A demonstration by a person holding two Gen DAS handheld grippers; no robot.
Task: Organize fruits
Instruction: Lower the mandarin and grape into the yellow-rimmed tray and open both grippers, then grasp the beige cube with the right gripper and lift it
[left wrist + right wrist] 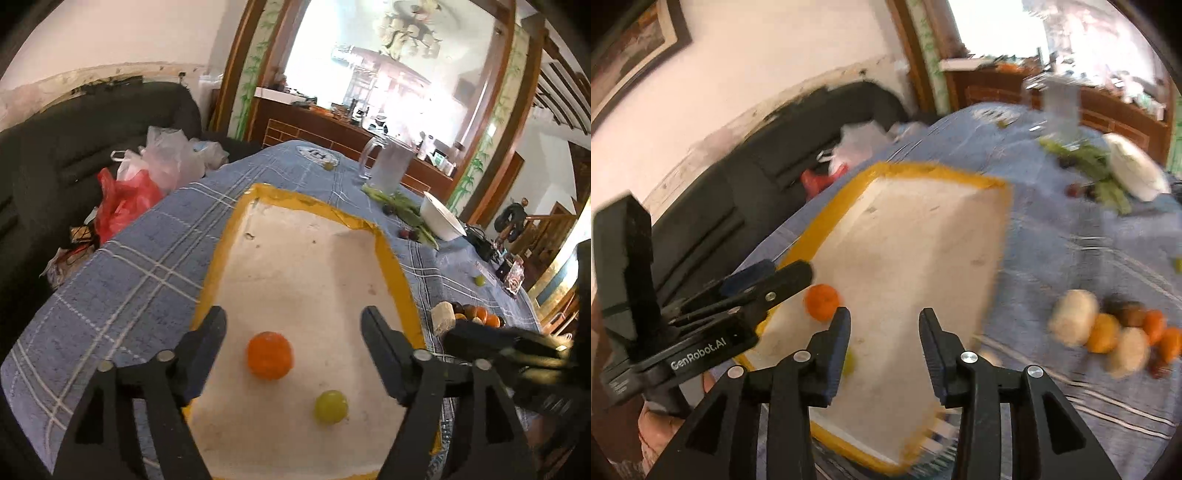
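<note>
Left tongs (293,325) wide apart, empty, round orange fruit (269,355) resting between on white yellow-rimmed tray (295,258); small green fruit (330,406) beside; right tongs (884,325) parted, empty; farther, mixed fruit pile (1108,332) on blue-checked desk (147,240)

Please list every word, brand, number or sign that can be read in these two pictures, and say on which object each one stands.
"GenRobot.AI": white letters on the black body of the left gripper, seen in the right wrist view.
Round emblem on the blue checked tablecloth at the far end of the table: it bears marks, too small and distorted to read.
Small card or packet at the table's right edge: printing too blurred to read.
Nothing else is legible.
</note>
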